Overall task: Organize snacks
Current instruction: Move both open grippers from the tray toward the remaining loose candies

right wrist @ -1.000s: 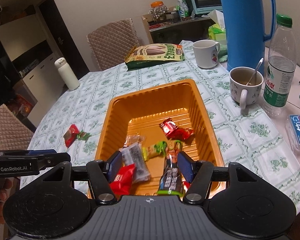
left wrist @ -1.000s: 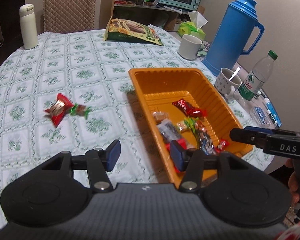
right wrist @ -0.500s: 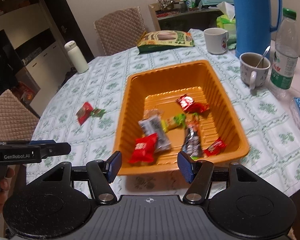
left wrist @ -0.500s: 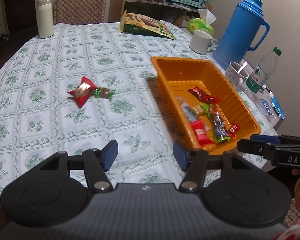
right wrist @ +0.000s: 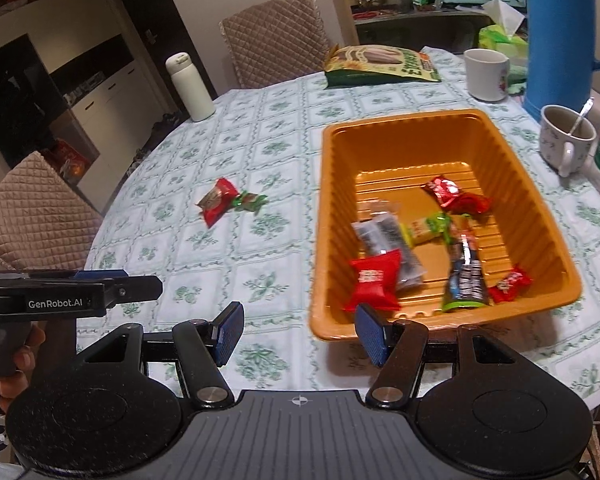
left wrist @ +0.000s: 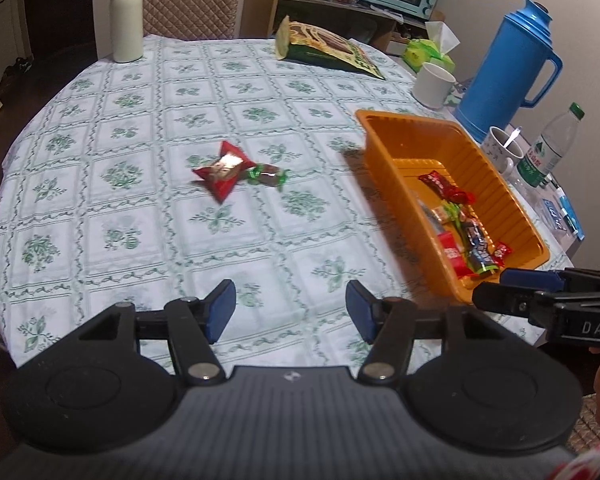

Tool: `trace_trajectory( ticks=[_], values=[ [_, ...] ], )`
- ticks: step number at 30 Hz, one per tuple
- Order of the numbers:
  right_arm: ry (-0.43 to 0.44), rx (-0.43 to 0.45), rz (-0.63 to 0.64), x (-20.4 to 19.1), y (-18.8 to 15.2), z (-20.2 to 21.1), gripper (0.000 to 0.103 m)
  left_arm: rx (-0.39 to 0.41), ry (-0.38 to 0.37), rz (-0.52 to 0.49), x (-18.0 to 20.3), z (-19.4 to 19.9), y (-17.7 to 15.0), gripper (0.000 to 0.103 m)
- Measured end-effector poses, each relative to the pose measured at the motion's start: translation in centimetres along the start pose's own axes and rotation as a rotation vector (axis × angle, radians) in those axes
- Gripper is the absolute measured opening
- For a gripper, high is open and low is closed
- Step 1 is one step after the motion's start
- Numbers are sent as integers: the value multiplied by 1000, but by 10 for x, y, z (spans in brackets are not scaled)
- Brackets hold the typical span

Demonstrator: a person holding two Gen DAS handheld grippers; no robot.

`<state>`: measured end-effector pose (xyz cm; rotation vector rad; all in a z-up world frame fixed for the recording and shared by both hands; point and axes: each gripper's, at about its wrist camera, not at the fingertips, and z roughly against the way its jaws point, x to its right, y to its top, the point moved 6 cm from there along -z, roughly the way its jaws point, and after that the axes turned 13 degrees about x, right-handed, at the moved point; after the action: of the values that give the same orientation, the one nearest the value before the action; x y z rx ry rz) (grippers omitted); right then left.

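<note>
Tablecloth (left wrist: pixel 140 208) in white with a green floral grid is spread over the round table, and its near edge curves just below both grippers. An orange tray (right wrist: pixel 416 140) with ribbed walls is seen on the right part of the cloth, its near rim close to the table edge. Several wrapped snacks are gathered in the near half of the tray: a red pillow-shaped packet (right wrist: pixel 374 284), a grey and clear packet (right wrist: pixel 384 236), a dark bar with a green end (right wrist: pixel 466 276), a yellow-green sweet (right wrist: pixel 428 230), a red twisted wrapper (right wrist: pixel 452 196) and a small red sweet (right wrist: pixel 510 282). The far half of the tray is bare. Left of the tray, well apart from it, a red foil packet (left wrist: pixel 220 170) is laid on open cloth, with a green-wrapped brown sweet (left wrist: pixel 268 175) touching its right end. Open cloth is left on all sides of this pair. The left gripper (left wrist: pixel 291 309) is held over the near cloth, left of the tray; its jaws have just been opening, nothing is between them, and they stand apart. The right gripper (right wrist: pixel 300 334) is poised at the tray's near left corner, pads spread, nothing clamped.
</note>
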<state>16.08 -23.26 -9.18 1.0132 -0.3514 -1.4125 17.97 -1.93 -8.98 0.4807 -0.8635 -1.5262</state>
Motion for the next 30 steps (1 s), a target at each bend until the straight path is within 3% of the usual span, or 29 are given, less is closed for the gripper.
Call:
trace_trajectory(
  ticks=[17,30],
  values=[
    [-13,12,24,-45,8,-59,62,8,23,-27,-60,-18,13,58],
    [-47,32,38,-57,20,-105,62,35,-17,-161,-66,-58,37,57]
  ],
)
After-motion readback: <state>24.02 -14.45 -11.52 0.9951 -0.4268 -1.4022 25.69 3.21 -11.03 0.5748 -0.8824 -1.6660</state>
